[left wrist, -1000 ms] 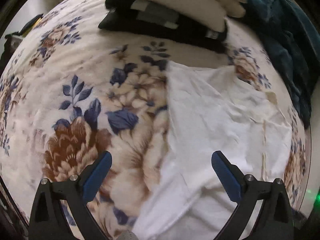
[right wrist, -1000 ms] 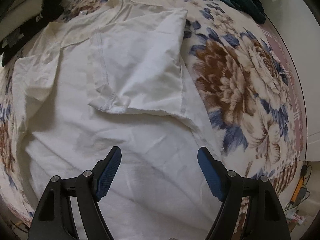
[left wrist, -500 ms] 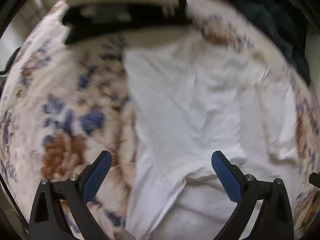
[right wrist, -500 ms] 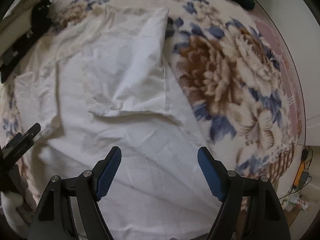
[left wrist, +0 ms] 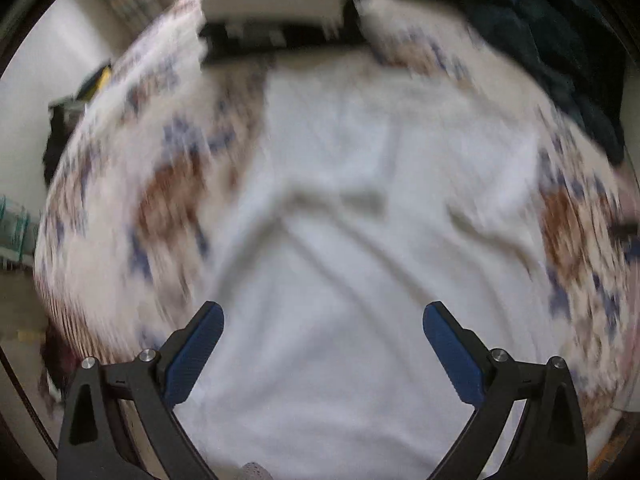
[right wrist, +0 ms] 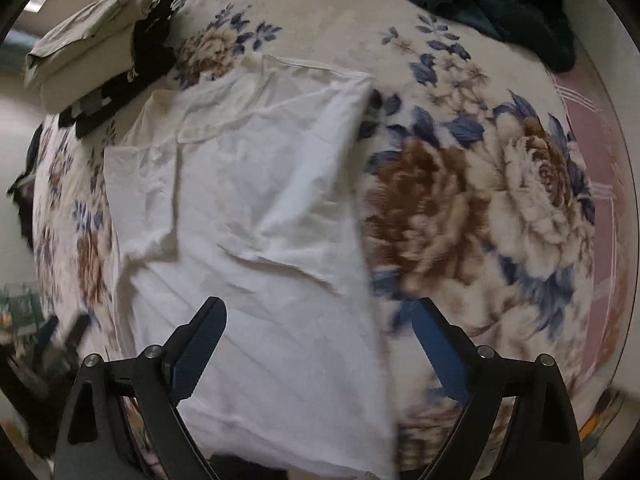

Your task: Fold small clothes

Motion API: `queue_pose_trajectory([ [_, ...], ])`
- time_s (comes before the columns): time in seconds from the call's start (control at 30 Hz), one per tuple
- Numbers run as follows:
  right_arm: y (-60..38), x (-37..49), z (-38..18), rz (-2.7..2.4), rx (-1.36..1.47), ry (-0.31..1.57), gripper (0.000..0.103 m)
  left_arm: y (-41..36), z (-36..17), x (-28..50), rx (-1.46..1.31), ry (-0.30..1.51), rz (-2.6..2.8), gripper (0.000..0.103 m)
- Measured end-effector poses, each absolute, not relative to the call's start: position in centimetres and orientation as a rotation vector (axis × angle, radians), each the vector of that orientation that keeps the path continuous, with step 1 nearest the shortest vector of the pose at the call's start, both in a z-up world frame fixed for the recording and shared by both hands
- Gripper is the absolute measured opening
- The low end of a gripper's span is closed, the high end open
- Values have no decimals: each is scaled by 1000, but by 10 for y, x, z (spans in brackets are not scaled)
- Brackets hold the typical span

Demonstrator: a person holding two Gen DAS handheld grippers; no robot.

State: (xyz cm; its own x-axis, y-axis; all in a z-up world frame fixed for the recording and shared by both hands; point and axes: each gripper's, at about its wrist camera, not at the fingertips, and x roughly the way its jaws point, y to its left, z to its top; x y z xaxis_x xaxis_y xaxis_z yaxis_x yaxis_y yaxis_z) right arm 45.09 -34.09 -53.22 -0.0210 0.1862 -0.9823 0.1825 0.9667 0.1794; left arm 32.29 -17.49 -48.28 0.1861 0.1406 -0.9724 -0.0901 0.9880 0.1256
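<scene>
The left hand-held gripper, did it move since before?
Yes. The left hand-held gripper slid rightward: earlier it straddled the white shirt's left edge on the floral blanket; now it's over cloth.

A bedroom in a home is shown. The work surface is seen to be a bed covered by a floral blanket (right wrist: 480,184), on which a white shirt (right wrist: 256,216) is spread, with folded clothes (right wrist: 92,52) stacked at the far end and a dark garment (right wrist: 500,4) heaped beside them. A pale wall (left wrist: 60,52) is seen past the bed's edge.
</scene>
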Motion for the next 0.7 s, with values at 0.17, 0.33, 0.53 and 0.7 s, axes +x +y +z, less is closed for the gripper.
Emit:
queue_pose_trajectory([
  [0.17,-429,441,-537,97,243,1705,95,-283,-525,243,71,1549,92,102],
  [0.33,-486,432,-556,113,171,1758,81,-356,-560,194,60,1620,-22,102],
  [0.53,-500,450,-591,182,263,1798,71,-403,-608,178,85,1644,-79,59],
  [0.7,-469,505,-614,301,383,1744,71,-376,-603,195,1,1555,3,6],
])
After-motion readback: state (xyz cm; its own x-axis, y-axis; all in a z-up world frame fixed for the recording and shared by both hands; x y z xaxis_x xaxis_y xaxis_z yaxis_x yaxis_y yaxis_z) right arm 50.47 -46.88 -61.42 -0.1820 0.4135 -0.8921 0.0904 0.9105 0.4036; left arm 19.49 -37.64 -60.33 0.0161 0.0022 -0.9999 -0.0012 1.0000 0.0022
